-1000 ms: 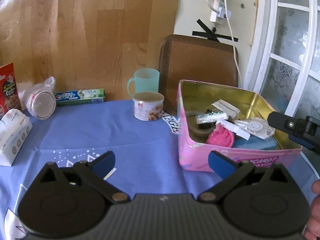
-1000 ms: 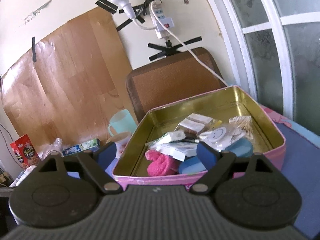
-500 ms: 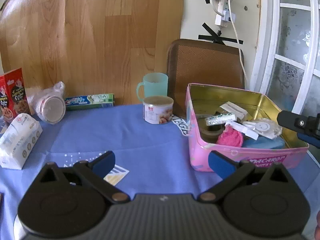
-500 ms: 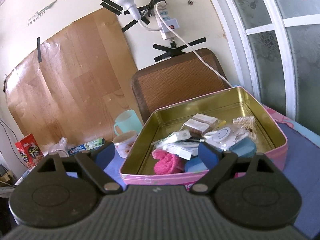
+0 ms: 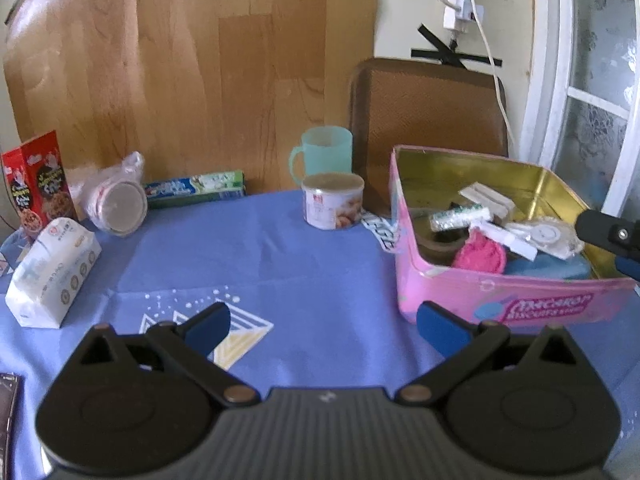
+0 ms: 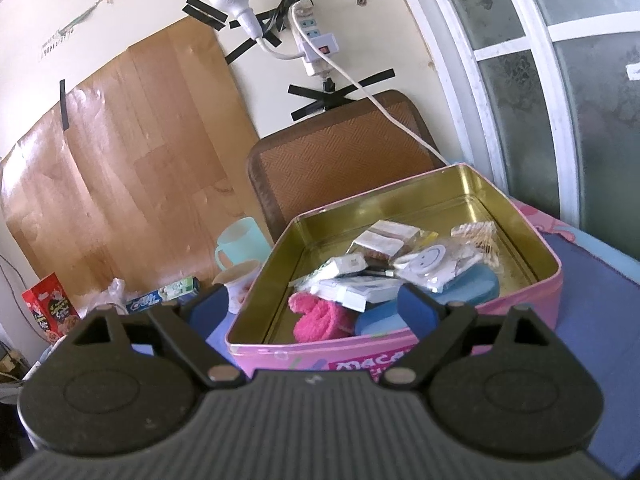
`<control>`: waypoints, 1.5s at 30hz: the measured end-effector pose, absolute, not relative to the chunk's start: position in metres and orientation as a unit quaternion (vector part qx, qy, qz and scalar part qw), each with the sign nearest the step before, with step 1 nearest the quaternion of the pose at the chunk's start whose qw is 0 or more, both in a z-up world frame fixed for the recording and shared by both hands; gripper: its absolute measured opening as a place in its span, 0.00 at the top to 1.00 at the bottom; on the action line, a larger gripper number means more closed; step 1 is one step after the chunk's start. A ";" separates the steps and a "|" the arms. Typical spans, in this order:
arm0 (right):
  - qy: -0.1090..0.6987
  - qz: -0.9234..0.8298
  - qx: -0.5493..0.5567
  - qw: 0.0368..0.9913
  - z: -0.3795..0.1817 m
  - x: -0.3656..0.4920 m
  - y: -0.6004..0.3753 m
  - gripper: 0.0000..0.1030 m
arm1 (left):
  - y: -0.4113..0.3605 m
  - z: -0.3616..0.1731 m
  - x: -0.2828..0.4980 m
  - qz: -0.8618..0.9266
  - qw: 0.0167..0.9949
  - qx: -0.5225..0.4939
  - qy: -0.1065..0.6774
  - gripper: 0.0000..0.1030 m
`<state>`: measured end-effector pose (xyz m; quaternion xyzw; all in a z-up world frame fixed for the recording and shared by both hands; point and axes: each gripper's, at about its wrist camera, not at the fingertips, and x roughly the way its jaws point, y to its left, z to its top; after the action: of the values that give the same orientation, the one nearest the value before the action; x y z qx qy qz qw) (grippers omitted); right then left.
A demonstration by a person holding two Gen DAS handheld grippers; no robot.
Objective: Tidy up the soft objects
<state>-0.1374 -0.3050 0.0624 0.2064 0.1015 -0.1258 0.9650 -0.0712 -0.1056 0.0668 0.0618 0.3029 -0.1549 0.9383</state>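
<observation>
Item: pink sock (image 6: pixel 320 318), in tin (image 6: pixel 558 280) at the near-left corner, 7 o'clock from the blue sponge (image 6: pixel 468 290). Likely light, limp, fuzzy and compressible; pinch the bunched middle. Sponge partly under packets.

Right gripper (image 6: pixel 308 308): spread, empty, tilted down over the tin's near wall.

Left gripper (image 5: pixel 324 322): spread, empty, level above the cloth (image 5: pixel 280 256), tin at 2 o'clock.

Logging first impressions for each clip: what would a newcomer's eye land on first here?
The open pink biscuit tin at the right of the blue tablecloth, its gold inside heaped with a fluffy pink sock, a blue sponge and small white packets. Next, the two grippers, left and right, jaws open and empty. At the table's left lies a white tissue pack.
</observation>
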 end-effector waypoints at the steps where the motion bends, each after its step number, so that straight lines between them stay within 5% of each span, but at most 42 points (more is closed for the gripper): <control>1: 0.103 -0.124 0.207 0.965 0.062 -0.136 -0.305 0.09 | -0.106 0.066 -0.071 -0.158 0.936 0.063 0.309 0.00; 45: 0.093 -0.120 0.201 0.968 0.061 -0.142 -0.300 0.09 | -0.115 0.060 -0.075 -0.179 0.921 0.091 0.333 0.00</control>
<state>-0.1416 -0.3004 0.0614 0.2007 0.0925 -0.1197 0.9679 -0.0752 -0.1154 0.0596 0.0915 0.3328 -0.1793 0.9213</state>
